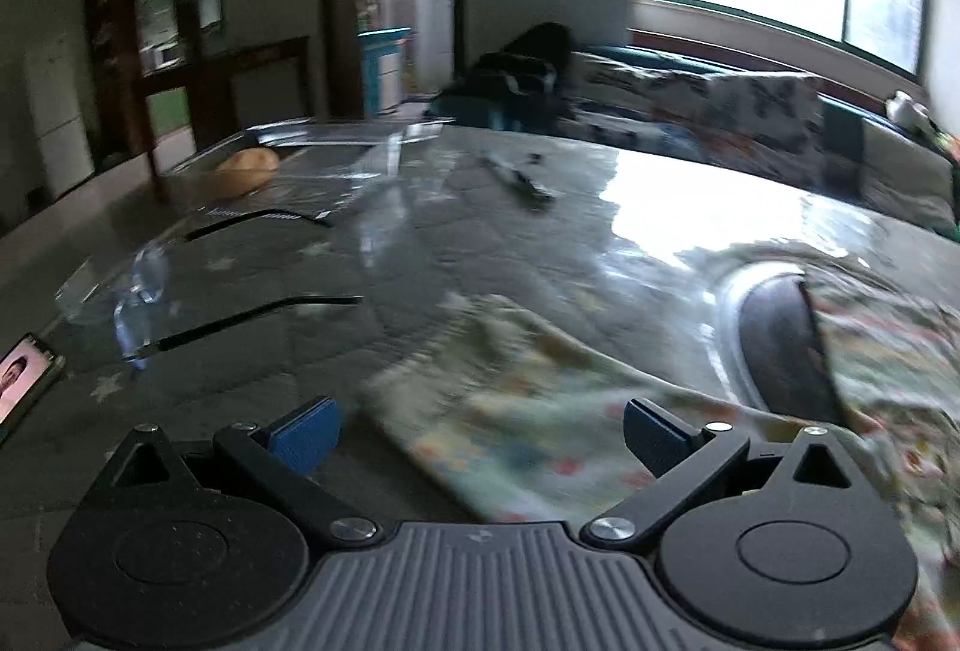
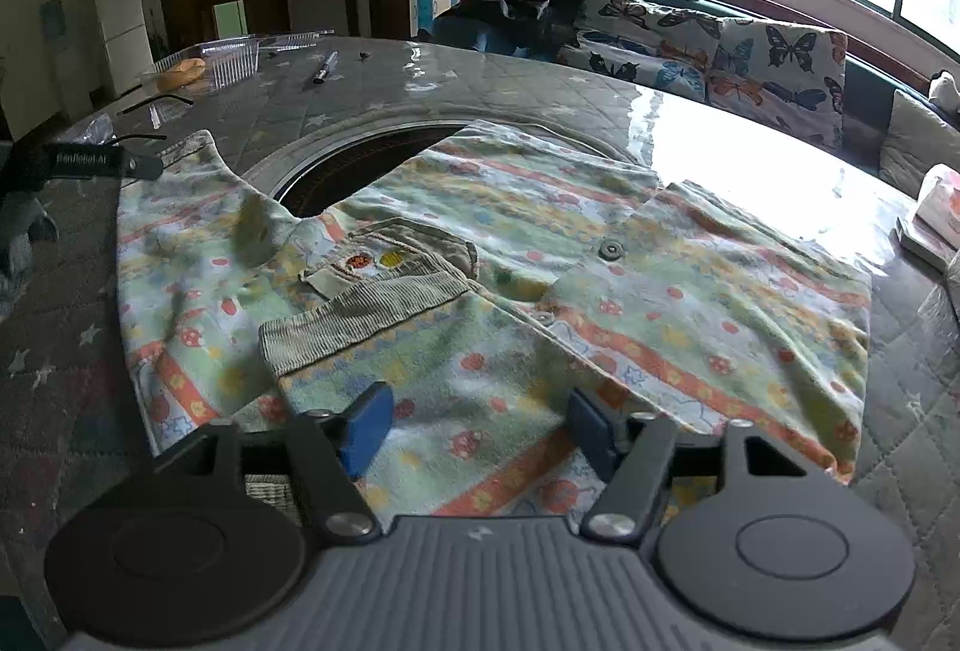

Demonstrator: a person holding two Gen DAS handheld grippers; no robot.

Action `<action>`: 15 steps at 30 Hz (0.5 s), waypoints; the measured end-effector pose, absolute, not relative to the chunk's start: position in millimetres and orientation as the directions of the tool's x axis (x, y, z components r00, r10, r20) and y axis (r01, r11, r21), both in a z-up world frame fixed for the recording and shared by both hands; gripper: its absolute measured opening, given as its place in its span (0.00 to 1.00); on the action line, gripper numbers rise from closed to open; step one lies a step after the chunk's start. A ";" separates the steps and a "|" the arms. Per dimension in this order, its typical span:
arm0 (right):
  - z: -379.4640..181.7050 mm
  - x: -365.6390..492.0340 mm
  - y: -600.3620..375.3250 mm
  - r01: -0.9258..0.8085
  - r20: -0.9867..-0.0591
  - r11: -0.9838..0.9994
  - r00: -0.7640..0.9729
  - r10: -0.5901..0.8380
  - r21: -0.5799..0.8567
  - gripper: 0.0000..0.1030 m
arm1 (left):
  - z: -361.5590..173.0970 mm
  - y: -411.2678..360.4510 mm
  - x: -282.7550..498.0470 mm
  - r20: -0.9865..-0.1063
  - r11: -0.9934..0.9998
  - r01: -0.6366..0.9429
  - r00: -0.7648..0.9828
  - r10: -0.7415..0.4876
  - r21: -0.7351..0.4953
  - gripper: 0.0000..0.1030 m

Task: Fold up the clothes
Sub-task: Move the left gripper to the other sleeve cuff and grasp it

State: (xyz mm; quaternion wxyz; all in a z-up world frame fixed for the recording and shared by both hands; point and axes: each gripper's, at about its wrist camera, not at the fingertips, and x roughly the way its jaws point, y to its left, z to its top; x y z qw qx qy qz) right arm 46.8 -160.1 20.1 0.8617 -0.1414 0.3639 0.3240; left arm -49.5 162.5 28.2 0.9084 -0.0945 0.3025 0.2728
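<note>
Shirt [image 2: 510, 303] lies spread on the tabletop [image 2: 372, 99], collar toward the left, partly draped over the dark round well [image 2: 360, 165] set in the middle. We've got the right gripper [image 2: 474, 429] low over the near hem, fingers spread, nothing pinched between them. The left gripper [image 1: 480, 435] hangs over the sleeve [image 1: 528, 411] end, fingers spread too, cloth beneath but not gripped.

To fold well, we reckon each side should pinch a single layer at the hem and carry it evenly, keeping the fabric from sagging into that well. Room is fair on the far side; a pen [image 2: 324, 69], a clear tray [image 2: 228, 57] and glasses [image 1: 240, 279] sit well apart. The right edge of the tabletop runs close to the shirt.
</note>
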 end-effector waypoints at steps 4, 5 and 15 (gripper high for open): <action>19.8 46.7 -159.9 -0.663 -0.719 0.749 0.523 0.458 -0.005 0.66 | 24.3 178.2 -48.9 -0.612 0.808 -0.589 0.645 0.458 -0.016 0.99; 19.7 46.9 -159.9 -0.662 -0.719 0.749 0.523 0.458 -0.005 0.66 | 22.7 180.7 -48.3 -0.618 0.806 -0.591 0.641 0.456 -0.018 0.98; 18.8 46.3 -158.5 -0.664 -0.719 0.747 0.523 0.458 -0.007 0.78 | 14.6 190.9 -48.8 -0.628 0.787 -0.615 0.627 0.461 -0.036 0.81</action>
